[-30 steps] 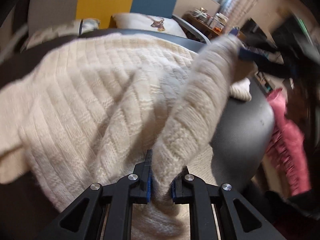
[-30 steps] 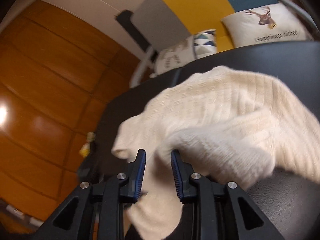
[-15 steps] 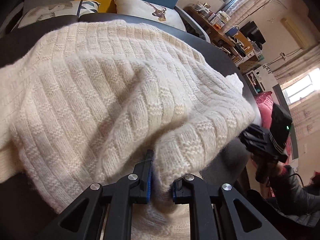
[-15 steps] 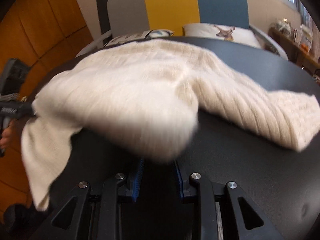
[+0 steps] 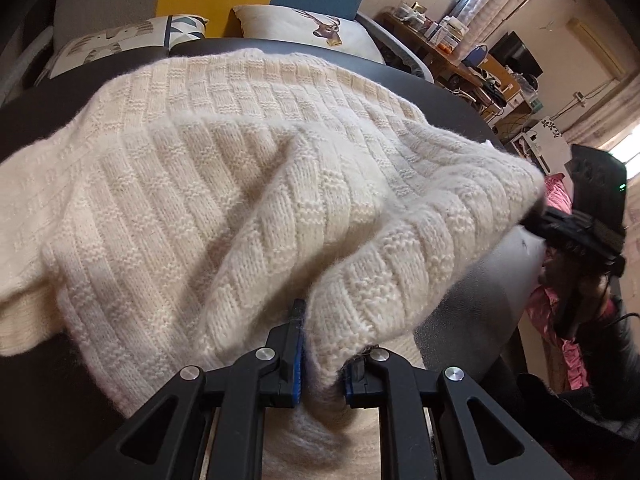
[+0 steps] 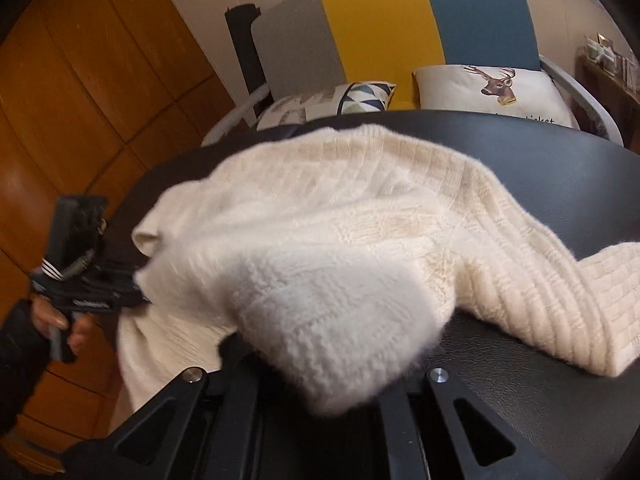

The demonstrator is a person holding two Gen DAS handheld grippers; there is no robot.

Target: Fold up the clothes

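Sweater (image 5: pixel 248 184) knit is pinched between the blue pads of your left hand-held gripper (image 5: pixel 322 354), near the front edge. Your right hand-held gripper (image 6: pixel 320 392) has its fingertips buried under a bunched fold, clamped tight on it. From both, the cream knit spreads away across the dark table (image 6: pixel 540 152), one sleeve (image 6: pixel 568 300) trailing to the right. Beyond it, the far sofa (image 6: pixel 380 28) holds a deer cushion (image 6: pixel 496 92).

I saw a fuzzy cream knitted sweater (image 5: pixel 248 200) on a smooth, slightly glossy black leather-like table (image 6: pixel 520 380).
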